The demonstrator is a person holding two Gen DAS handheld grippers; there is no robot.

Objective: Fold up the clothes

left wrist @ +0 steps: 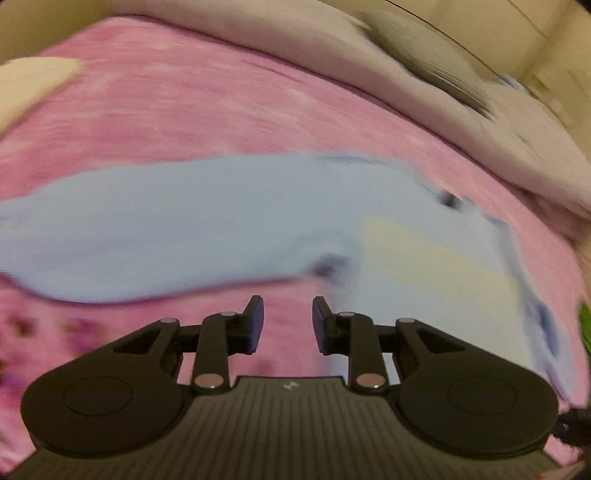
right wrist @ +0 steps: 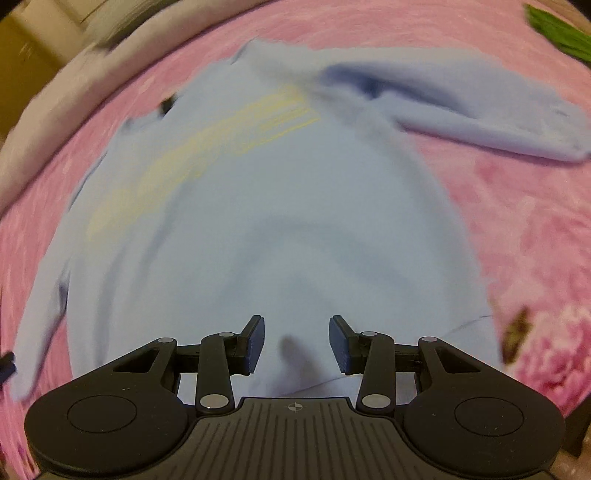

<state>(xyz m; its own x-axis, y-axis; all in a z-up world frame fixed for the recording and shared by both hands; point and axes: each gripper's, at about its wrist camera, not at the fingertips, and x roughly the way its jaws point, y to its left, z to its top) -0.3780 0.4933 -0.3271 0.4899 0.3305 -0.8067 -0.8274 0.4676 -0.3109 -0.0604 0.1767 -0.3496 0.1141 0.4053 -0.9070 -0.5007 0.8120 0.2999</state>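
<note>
While the big pink fuzzy bed cover (right wrist: 517,221) lies spread out under everything, the light blue soft sweater (right wrist: 277,221) rests flat on top of it, front side up, so that it is ready for folding. Pale yellow stripes (right wrist: 207,136) run across its chest. One long blue sleeve (left wrist: 147,236) stretches out to the side, away from the body, and I think it needs to be brought in over the body next.

A grey-white blanket (left wrist: 369,66) is bunched along the far edge of the bed, well apart from the sweater. It does not get in the way. A bit of something green (right wrist: 554,33) pokes in at the edge of the right wrist view, near the end of the sleeve. It is too blurry to say what it is. A small brown speck (right wrist: 515,332) sits on the pink cover just beside the sweater's edge.

The right gripper (right wrist: 297,343) hangs over the lower part of the sweater. Its jaws stand partly open and hold nothing, only cloth showing below them. The left gripper (left wrist: 288,321) points down at the pink cover, just below the sleeve. Its jaws are partly open too, and they are empty. Nothing blocks the sleeve, so either gripper could reach it easily.
</note>
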